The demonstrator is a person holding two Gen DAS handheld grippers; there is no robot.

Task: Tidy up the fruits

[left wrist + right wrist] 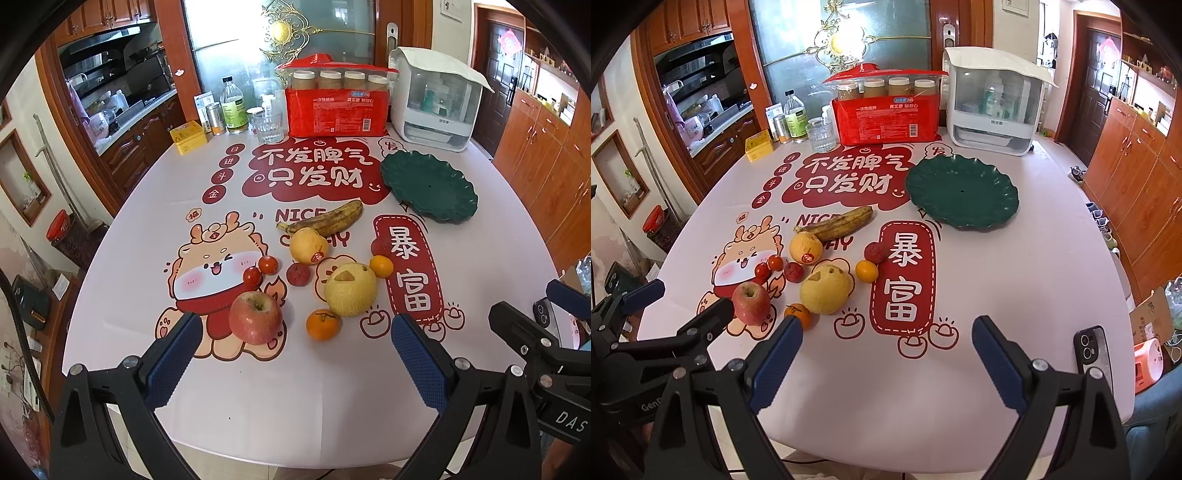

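Fruit lies loose on the printed tablecloth: a red apple (255, 317) (751, 302), a large yellow pear (350, 290) (825, 292), a smaller yellow pear (308, 245) (806, 247), a brown-spotted banana (325, 219) (836, 224), two oranges (323, 324) (381, 266), two cherry tomatoes (260, 270) and two dark red fruits (298, 274) (875, 252). A dark green leaf-shaped plate (428, 186) (962, 190) sits bare at the far right. My left gripper (295, 334) is open just short of the apple and near orange. My right gripper (886, 339) is open over bare cloth, right of the fruit.
At the table's back stand a red pack of paper cups (336, 105), a white appliance (436, 99), a glass (269, 127), bottles (232, 107) and a yellow tin (189, 137). A phone (1091, 349) lies near the front right edge. Wooden cabinets (1137, 177) line the right wall.
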